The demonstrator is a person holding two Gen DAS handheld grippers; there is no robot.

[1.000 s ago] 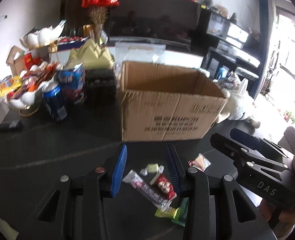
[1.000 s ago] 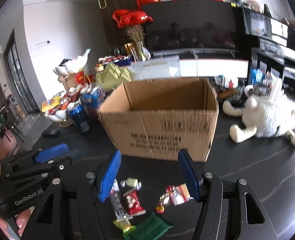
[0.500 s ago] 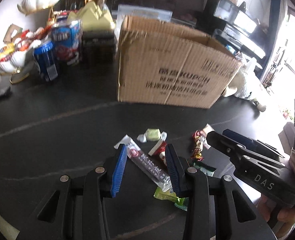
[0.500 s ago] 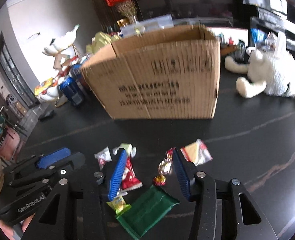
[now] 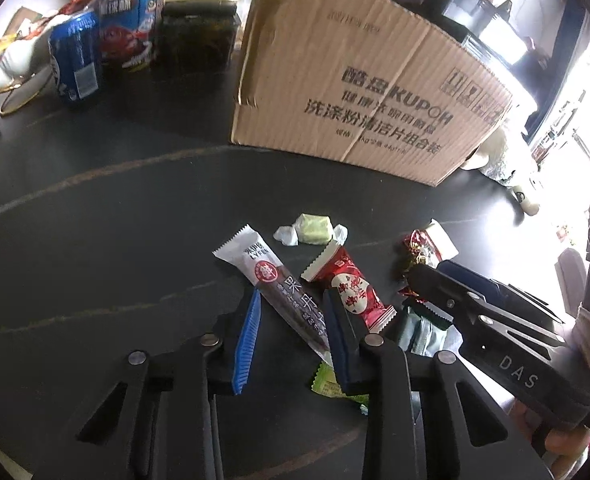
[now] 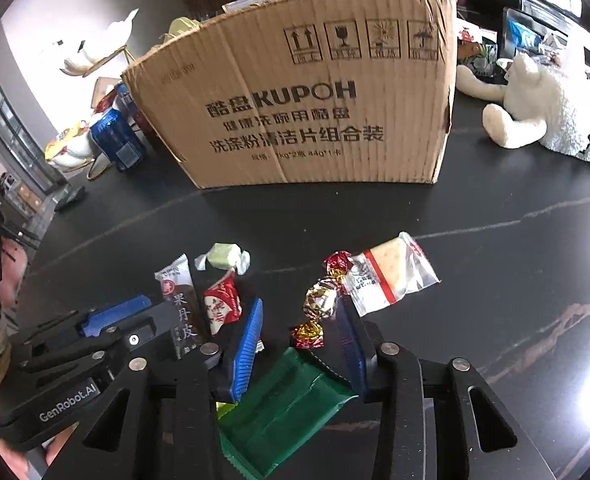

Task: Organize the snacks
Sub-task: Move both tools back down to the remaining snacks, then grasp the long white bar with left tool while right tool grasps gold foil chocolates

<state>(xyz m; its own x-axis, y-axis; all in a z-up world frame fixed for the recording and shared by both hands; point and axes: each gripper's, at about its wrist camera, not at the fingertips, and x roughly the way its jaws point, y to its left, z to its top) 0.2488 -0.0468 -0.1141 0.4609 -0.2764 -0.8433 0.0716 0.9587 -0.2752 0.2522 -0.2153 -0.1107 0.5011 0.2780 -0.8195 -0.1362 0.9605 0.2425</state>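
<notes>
The left hand-held gripper [image 5: 291, 308] is held apart around the long dark fruit-leather bar with a white end [image 5: 283, 288] on the black counter [image 5: 95, 220]. The right hand-held gripper [image 6: 299, 320] is spread beside the red-and-gold foil-wrapped candy [image 6: 319, 300]. The brown cardboard box [image 6: 307, 92] is seen behind.

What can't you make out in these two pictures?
- Inside of the cardboard box: both views show only its outer walls.
- Green packet, right view: lower end hidden by the right hand-held gripper.
- Long dark snack bar, left view: far end hidden behind the left hand-held gripper.
</notes>
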